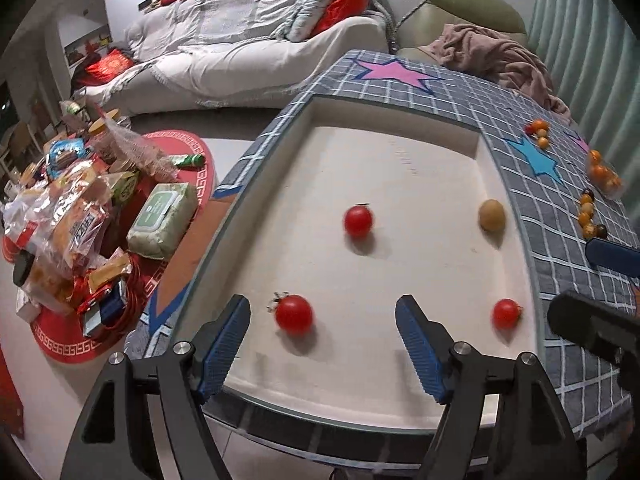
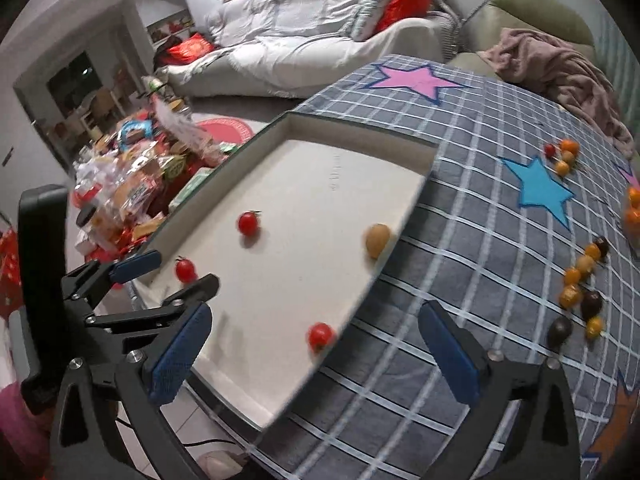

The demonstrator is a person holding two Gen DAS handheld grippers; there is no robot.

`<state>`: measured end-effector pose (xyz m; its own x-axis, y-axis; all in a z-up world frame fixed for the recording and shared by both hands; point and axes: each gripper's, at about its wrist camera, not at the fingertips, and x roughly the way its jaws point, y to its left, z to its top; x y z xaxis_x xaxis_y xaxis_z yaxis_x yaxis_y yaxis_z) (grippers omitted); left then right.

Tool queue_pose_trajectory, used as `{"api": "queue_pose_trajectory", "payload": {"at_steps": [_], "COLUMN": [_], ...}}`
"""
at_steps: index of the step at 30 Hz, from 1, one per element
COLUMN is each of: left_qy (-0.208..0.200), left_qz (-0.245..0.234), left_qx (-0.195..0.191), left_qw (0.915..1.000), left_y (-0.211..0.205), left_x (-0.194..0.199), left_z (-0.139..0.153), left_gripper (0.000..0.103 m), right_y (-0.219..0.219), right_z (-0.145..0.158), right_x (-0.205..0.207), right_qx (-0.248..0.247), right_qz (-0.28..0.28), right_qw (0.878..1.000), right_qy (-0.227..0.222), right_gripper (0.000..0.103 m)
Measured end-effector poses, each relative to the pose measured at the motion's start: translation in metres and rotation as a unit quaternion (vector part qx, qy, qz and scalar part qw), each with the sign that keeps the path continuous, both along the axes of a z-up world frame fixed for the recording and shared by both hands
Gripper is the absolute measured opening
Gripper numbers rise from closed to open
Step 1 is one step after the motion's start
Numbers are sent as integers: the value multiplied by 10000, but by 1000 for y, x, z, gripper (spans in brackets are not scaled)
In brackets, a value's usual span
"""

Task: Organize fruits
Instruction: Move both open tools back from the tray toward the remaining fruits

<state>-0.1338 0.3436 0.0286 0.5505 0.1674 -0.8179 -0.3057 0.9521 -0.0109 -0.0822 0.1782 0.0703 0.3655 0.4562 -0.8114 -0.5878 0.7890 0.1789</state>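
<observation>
A white table surface (image 1: pixel 400 176) holds three red cherry tomatoes (image 1: pixel 358 221) (image 1: pixel 294 314) (image 1: pixel 506 313) and a brown oval fruit (image 1: pixel 492 215). My left gripper (image 1: pixel 322 308) is open; the near-left tomato lies between its blue pads (image 1: pixel 224 344), which stand clear of it. In the right wrist view my right gripper (image 2: pixel 316 312) is open wide over the surface's edge, with a tomato (image 2: pixel 320 335) between its fingers, untouched. The brown fruit (image 2: pixel 377 239) sits at the cloth's edge. The left gripper (image 2: pixel 168 276) shows at the left there.
A grey checked cloth (image 2: pixel 460 240) with stars carries small orange and dark fruits (image 2: pixel 580 280), another cluster (image 2: pixel 562 156) and a bag of oranges (image 1: pixel 604 174). Snack packets (image 1: pixel 80 220) are piled on the floor to the left. A sofa (image 1: pixel 240 40) stands behind.
</observation>
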Motion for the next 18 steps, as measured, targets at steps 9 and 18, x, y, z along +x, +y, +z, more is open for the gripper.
{"api": "queue_pose_trajectory", "payload": {"at_steps": [9, 18], "left_qy": [-88, -93], "left_qz": [-457, -1006], "left_qx": [56, 131], "left_qw": [9989, 9948], "left_y": [-41, -93], "left_x": [4, 13], "left_z": [16, 26], "left_gripper": [76, 76], "right_y": [-71, -137], "right_z": [-9, -24], "right_x": [14, 21], "right_qx": [-16, -157], "right_qz": [-803, -1462], "right_qw": [9967, 9889], "right_qy": [154, 205], "right_gripper": [103, 103]}}
